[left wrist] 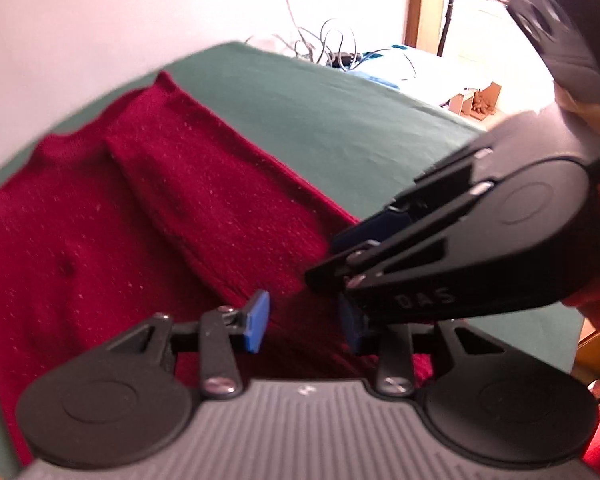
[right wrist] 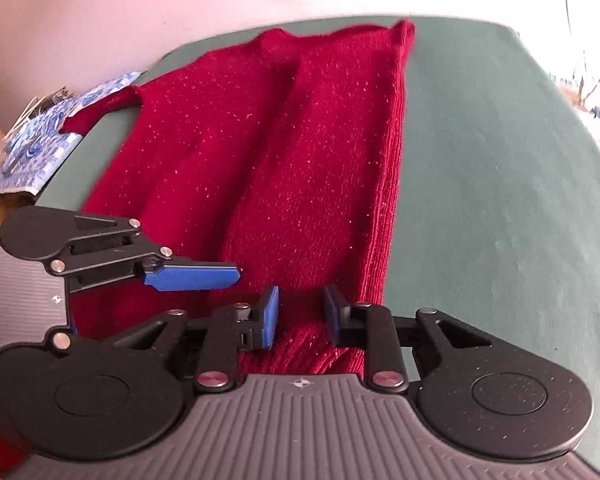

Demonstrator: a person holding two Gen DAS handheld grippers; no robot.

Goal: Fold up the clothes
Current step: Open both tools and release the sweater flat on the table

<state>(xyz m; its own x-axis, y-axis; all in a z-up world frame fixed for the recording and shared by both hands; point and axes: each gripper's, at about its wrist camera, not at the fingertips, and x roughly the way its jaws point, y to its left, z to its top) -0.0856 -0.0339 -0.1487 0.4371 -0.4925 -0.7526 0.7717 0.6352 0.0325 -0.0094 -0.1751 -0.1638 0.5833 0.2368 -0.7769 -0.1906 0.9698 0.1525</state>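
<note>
Plainly, the red knit garment (right wrist: 260, 152) lies flat on the green tabletop (right wrist: 500, 184), one side already folded over lengthwise. It looks soft, limp and light, best taken at its near hem corners. The left tongs (left wrist: 304, 326) and right tongs (right wrist: 300, 312) hang tilted downward over that near edge, side by side, each partly open and gripping nothing.

Both grippers (right wrist: 300, 314) — black linkages, blue pads (right wrist: 270, 316), silver screws, ribbed grey housing.
</note>
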